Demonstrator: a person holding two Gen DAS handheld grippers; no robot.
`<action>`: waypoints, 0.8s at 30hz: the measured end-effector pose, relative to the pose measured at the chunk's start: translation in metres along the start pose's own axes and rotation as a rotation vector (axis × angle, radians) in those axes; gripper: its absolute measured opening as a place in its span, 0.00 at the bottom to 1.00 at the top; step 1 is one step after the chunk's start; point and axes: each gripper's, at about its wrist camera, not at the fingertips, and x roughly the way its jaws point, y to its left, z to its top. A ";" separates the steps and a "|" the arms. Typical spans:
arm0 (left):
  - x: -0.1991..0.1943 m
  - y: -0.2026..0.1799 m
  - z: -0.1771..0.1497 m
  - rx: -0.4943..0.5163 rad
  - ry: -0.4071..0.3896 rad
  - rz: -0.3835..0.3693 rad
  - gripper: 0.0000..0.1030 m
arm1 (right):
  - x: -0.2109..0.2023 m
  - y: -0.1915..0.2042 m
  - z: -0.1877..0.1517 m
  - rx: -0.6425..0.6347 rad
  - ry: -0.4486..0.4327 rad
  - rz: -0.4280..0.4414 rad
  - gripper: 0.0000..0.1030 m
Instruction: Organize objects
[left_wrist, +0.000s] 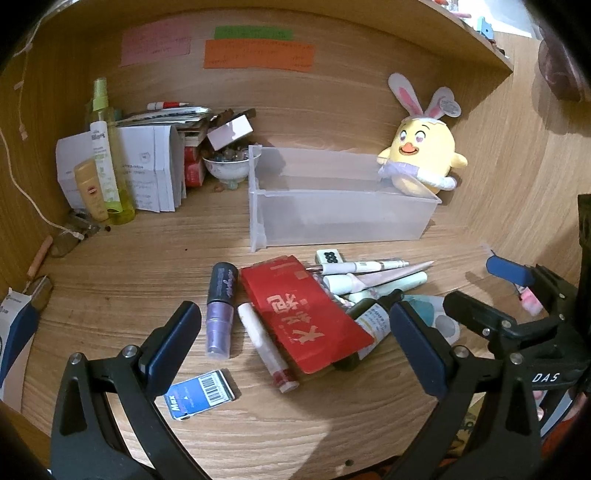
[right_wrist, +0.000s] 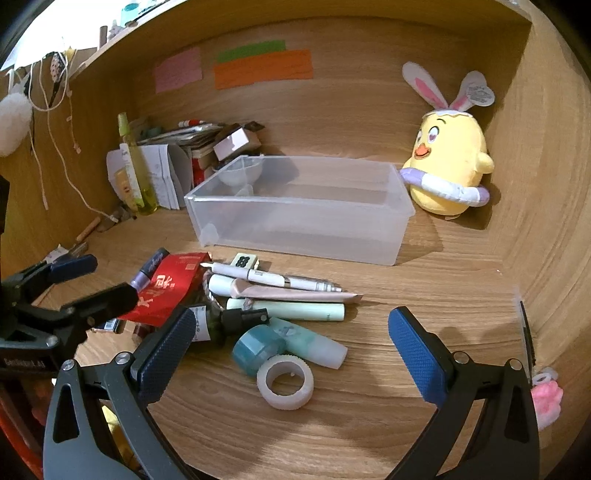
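A clear plastic bin (left_wrist: 332, 218) (right_wrist: 295, 221) stands empty on the wooden desk. In front of it lies a pile: a red packet (left_wrist: 303, 314) (right_wrist: 166, 291), a purple tube (left_wrist: 219, 314), a white tube (left_wrist: 266, 347), pens (right_wrist: 273, 280), a mint tube (right_wrist: 288, 310), a dark spray bottle (right_wrist: 221, 325), a teal bottle (right_wrist: 288, 343) and a white tape ring (right_wrist: 286, 384). A blue card (left_wrist: 201, 393) lies apart. My left gripper (left_wrist: 295, 347) is open over the pile's left side. My right gripper (right_wrist: 291, 350) is open around the tape ring and teal bottle.
A yellow chick plush (left_wrist: 421, 155) (right_wrist: 447, 170) sits right of the bin against the back wall. Bottles, papers and a bowl (left_wrist: 229, 166) crowd the back left corner. A cord (left_wrist: 33, 199) hangs on the left wall. A pink item (right_wrist: 546, 398) lies at the right.
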 end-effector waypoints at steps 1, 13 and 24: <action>0.000 0.002 0.000 -0.004 -0.001 0.002 1.00 | 0.003 0.000 -0.001 -0.006 0.009 0.001 1.00; 0.020 0.058 0.008 -0.085 0.042 0.107 0.82 | 0.030 -0.010 -0.021 0.000 0.116 0.023 0.97; 0.064 0.079 0.019 -0.102 0.165 0.103 0.67 | 0.031 -0.014 -0.034 -0.001 0.175 0.074 0.60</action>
